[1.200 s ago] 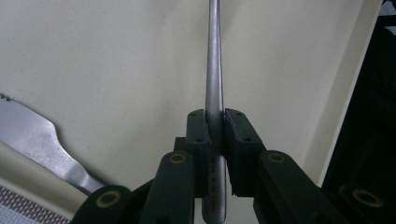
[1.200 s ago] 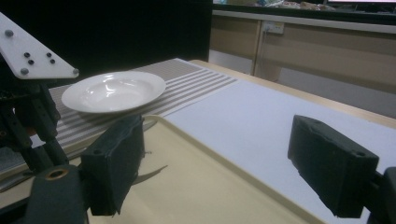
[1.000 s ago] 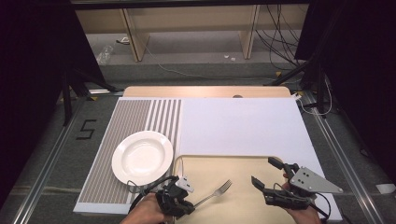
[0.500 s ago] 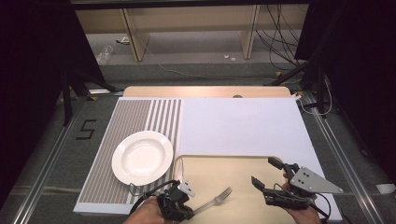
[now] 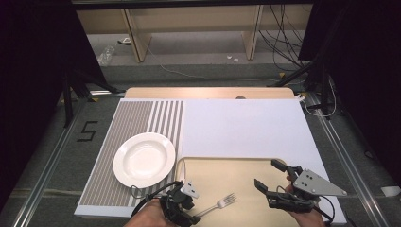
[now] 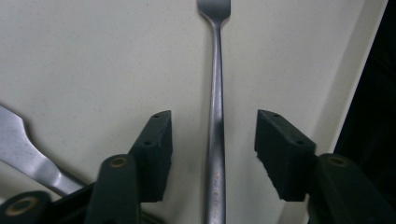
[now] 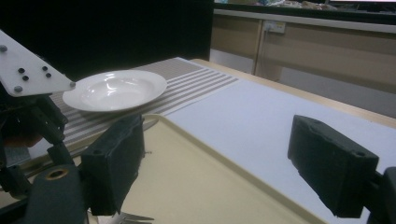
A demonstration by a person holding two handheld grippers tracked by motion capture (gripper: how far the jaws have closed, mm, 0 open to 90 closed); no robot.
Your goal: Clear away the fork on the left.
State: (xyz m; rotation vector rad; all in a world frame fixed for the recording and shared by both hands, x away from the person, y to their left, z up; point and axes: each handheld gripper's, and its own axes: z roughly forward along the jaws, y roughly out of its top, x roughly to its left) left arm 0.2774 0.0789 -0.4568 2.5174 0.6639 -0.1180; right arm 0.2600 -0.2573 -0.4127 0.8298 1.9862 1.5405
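Note:
A silver fork (image 5: 220, 204) lies on the beige tray (image 5: 227, 172) near its front edge, tines toward the far right. My left gripper (image 5: 196, 215) sits over the fork's handle. In the left gripper view the fork (image 6: 216, 116) runs between the two jaws of the left gripper (image 6: 212, 135), which have just been opening; gaps show on both sides and the pads do not touch it. My right gripper (image 5: 268, 173) hovers open over the tray's right part, and nothing is between the jaws of the right gripper (image 7: 224, 154).
A white plate (image 5: 144, 158) rests on the striped placemat (image 5: 142, 118) left of the tray. A white mat (image 5: 241, 127) covers the table behind the tray. Another piece of silver cutlery (image 6: 23, 149) lies beside my left jaw.
The fork has dropped slightly toward the tray's front edge. The left jaws, which were shut on its handle, now stand apart from it. The right gripper has stayed put.

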